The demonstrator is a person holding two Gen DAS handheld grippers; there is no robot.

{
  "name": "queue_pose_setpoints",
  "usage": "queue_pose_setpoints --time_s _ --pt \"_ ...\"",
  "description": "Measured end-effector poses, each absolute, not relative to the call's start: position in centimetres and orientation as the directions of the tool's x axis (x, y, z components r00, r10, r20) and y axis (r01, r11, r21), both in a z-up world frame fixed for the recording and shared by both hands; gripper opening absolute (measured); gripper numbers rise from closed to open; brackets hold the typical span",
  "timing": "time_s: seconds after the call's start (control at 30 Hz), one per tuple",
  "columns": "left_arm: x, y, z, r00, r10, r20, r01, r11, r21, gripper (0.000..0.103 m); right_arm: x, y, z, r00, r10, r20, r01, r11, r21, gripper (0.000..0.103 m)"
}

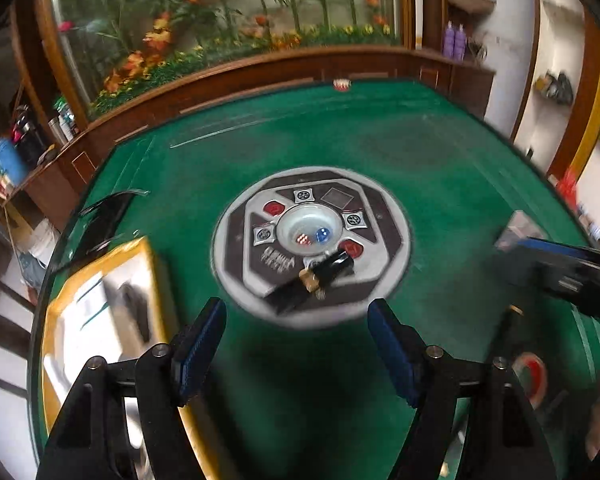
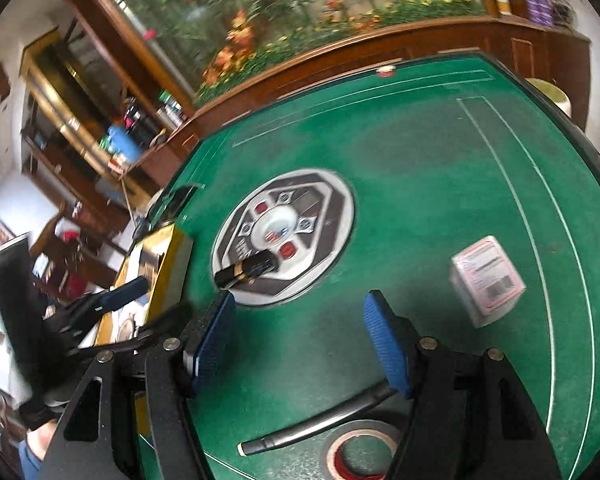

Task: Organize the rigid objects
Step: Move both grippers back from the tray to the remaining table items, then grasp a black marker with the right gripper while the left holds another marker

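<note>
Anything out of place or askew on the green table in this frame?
Yes: a black object with a gold band lies slanted across the table's round centre console, partly overhanging its rim. Tape roll and white box lie loose.

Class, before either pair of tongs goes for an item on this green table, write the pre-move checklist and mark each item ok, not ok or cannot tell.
1. Left tongs open with nothing between them: ok.
2. Right tongs open with nothing between them: ok.
3. Black cylinder with a gold band lying free on the round centre panel, nothing on top of it: ok.
4. Yellow-rimmed box at the table's left edge has room for more items: cannot tell, its inside is blurred.
5. White packet clear of other things on the green felt: ok.
6. Tape roll and curved black handle apart: cannot tell; the right tongs cover where they meet.
</note>
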State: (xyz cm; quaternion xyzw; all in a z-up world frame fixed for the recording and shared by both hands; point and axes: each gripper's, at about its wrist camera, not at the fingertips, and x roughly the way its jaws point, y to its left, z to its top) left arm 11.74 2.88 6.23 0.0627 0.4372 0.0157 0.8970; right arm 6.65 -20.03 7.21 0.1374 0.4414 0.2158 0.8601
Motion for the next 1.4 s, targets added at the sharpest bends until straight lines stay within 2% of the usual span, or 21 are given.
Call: queue_pose_setpoints --time_s 0.17,0.33,0.37,0.4,0.47,0.53,0.63,0.83,0.9,1.13,1.4 --pt "14.7 3.1 3.9 0.565 0.118 -0.816 0.022 0.987 0.158 0.077 7.2 -20.4 7.1 0.505 0.518 -0.69 -0.235 0.852 0.467 0.067" --pt "16.1 3.2 2.6 0.511 0.097 -0.854 0.013 0.993 0.121 0.075 7.1 -20.5 7.1 0.489 0.537 -0.687 -0.237 0.84 0.487 0.067" --pt "16.3 3.1 2.3 0.504 0.096 -0.858 0.014 0.993 0.119 0.062 7.0 -20.4 7.2 0.488 0.537 -0.688 -0.237 0.84 0.488 0.067" --pt "16.5 3.0 2.1 0.508 0.078 -0.858 0.015 0.995 0.1 0.056 7.0 -20.5 7.1 0.486 0.541 -0.687 -0.236 0.837 0.493 0.067" --pt "16.3 2.9 2.2 0.511 0.029 -0.859 0.013 0.999 0.041 0.032 7.0 -20.5 7.2 0.488 0.539 -0.687 -0.234 0.839 0.492 0.067" --pt "15.8 2.7 2.2 0.507 0.007 -0.862 0.005 1.0 0.011 0.018 7.0 -20.5 7.1 0.489 0.535 -0.688 -0.231 0.841 0.49 0.067" --pt "14.3 2.1 2.2 0.512 0.013 -0.859 0.0 1.0 0.014 0.018 7.0 -20.6 7.2 0.493 0.534 -0.687 -0.23 0.841 0.489 0.067" --pt "7.7 1.0 2.3 0.523 -0.055 -0.85 0.004 0.998 -0.062 0.017 6.9 -20.7 7.0 0.496 0.52 -0.695 -0.226 0.851 0.474 0.067" --pt "5.7 0.3 2.0 0.537 -0.027 -0.843 0.012 1.0 -0.024 0.018 6.9 -20.6 6.8 0.483 0.515 -0.708 -0.235 0.855 0.462 0.067" --pt "-1.4 0.6 1.8 0.58 -0.04 -0.814 0.045 0.999 -0.017 0.018 5.9 -20.5 5.9 0.443 0.506 -0.74 -0.276 0.862 0.425 0.067" --pt "-2.1 1.0 1.8 0.599 -0.062 -0.798 0.069 0.997 -0.025 0.018 3.4 -22.7 3.8 0.392 0.493 -0.777 -0.278 0.868 0.41 0.067"
